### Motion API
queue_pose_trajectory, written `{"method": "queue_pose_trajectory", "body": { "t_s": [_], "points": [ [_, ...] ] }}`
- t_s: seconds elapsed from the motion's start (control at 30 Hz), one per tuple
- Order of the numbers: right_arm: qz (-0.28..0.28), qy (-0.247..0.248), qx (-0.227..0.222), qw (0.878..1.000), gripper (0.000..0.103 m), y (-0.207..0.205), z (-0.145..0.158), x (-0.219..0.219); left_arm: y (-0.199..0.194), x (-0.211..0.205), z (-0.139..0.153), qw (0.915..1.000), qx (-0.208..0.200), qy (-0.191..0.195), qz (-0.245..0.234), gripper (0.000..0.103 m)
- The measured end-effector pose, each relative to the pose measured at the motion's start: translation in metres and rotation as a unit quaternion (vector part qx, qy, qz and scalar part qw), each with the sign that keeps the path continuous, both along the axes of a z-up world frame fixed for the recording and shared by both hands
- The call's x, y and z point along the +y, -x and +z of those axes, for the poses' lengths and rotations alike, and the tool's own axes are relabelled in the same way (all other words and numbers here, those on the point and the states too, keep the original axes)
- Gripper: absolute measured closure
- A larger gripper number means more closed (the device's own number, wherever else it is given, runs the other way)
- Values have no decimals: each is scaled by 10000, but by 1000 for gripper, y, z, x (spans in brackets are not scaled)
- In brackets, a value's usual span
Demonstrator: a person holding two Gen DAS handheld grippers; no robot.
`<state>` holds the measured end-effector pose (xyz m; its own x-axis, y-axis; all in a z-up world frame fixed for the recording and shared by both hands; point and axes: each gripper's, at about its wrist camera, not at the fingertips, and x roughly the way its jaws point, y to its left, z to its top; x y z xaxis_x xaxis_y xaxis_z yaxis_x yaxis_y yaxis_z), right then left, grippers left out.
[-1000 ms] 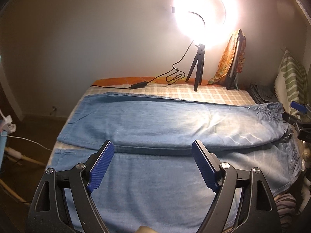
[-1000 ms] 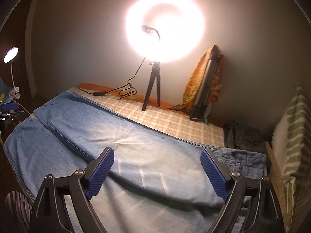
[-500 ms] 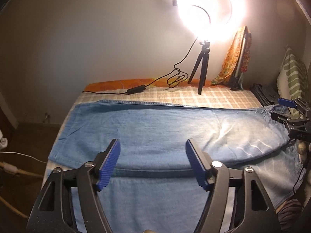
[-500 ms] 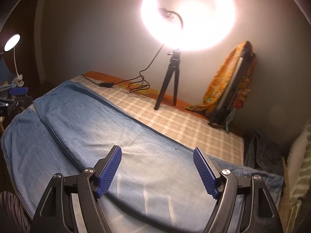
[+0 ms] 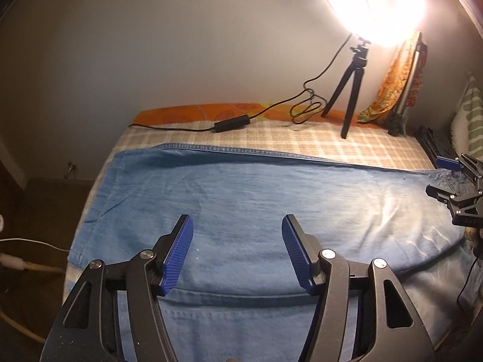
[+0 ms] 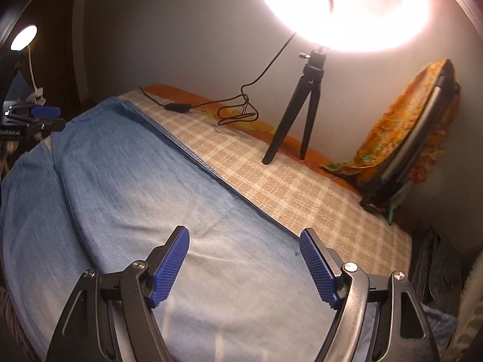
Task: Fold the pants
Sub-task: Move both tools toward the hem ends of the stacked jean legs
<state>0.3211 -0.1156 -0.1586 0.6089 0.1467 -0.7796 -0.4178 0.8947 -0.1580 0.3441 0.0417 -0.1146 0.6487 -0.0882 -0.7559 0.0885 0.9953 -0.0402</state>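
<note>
My left gripper (image 5: pixel 237 252) hangs over the hem end of the jeans (image 5: pixel 271 199); its jaws have just been closing, yet they stand apart with only air between them, the denim lying below. The jeans lie flat along the checked bed (image 5: pixel 302 141), one leg folded over the other. My right gripper (image 6: pixel 244 264) hovers over the upper part of the jeans (image 6: pixel 181 211), fingers spread wider, pinching nothing. Behind the jeans, a ring light (image 6: pixel 341 9) on a tripod (image 6: pixel 305 114) stands near the wall.
</note>
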Motion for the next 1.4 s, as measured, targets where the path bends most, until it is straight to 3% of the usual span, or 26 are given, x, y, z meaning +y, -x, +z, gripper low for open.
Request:
{"method": "queue_pose_trajectory", "body": {
  "t_s": [0.47, 0.63, 0.97, 1.07, 1.23, 1.4],
  "points": [
    [428, 193, 377, 9982, 29, -57, -43, 6, -50, 21, -34, 9991, 373, 55, 214, 46],
    [503, 205, 644, 9964, 34, -78, -60, 8, -60, 22, -44, 9986, 471, 22, 242, 46],
    [503, 126, 976, 9939, 34, -110, -90, 9, -79, 37, -54, 9974, 576, 172, 407, 46],
    [462, -153, 1097, 9928, 32, -122, -94, 3, -88, 45, -57, 9963, 618, 303, 506, 46],
    [505, -262, 1209, 9910, 17, -132, -99, -3, -101, 53, -63, 9947, 671, 502, 597, 46],
    [567, -491, 1307, 9886, 17, -136, -103, -11, -116, 57, -70, 9921, 753, 697, 726, 46]
  ]
}}
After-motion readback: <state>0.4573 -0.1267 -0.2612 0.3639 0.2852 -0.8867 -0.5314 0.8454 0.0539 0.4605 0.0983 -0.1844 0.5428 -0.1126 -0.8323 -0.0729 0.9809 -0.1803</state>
